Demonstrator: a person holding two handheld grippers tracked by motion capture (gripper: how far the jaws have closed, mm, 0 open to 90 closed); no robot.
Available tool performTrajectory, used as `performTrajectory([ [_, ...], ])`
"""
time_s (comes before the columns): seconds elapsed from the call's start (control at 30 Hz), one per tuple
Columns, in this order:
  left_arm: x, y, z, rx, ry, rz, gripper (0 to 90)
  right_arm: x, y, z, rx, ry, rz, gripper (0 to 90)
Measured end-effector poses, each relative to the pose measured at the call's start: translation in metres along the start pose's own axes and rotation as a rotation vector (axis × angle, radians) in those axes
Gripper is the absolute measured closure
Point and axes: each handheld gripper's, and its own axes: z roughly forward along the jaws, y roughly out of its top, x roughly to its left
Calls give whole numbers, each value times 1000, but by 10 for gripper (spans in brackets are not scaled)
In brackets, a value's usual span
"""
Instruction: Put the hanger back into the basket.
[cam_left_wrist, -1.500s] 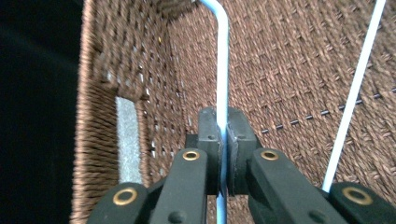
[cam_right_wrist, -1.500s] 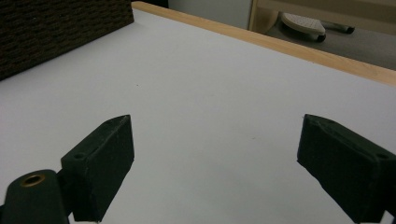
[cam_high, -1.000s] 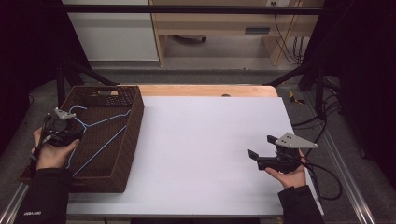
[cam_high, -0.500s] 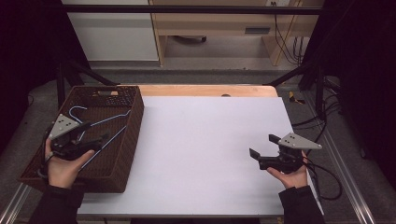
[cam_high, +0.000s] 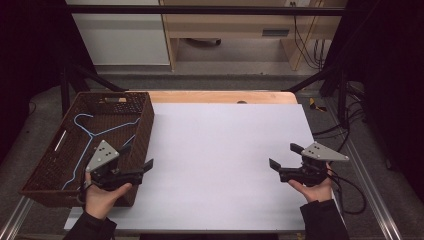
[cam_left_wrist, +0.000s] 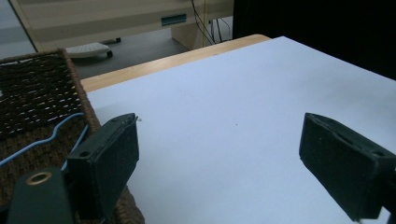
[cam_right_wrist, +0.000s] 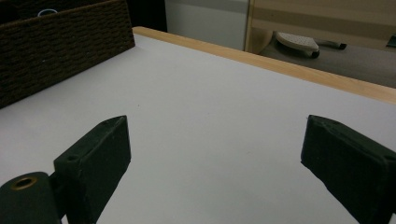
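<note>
Clearly nearest is the left gripper (cam_high: 137, 159), jaws wide, beside the brown wicker basket (cam_high: 142, 125) holding thin blue wire hangers (cam_high: 90, 135) (long axes running away from the person). Right gripper (cam_high: 282, 160), equally wide and empty, sits well apart.

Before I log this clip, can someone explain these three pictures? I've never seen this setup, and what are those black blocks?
No robot here: a person holds a two-jaw tool in each hand. The high view looks down on the white table; the left tool hovers by a brown wicker basket holding blue wire hangers, and the right tool hovers over bare table. The other two pictures come from cameras riding on each tool; the black blocks are its own jaws, spread apart. Both tools are open and hold nothing.
</note>
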Motion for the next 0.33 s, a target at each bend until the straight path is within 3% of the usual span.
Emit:
performTrajectory([
  [0.1, -1, -6, 4, 6, -24, -17, 112, -1, -1, 0, -1, 5, 7, 87],
  [0.33, -6, -14, 10, 11, -21, -8, 106, -1, -2, -2, -4, 10, 9, 86],
])
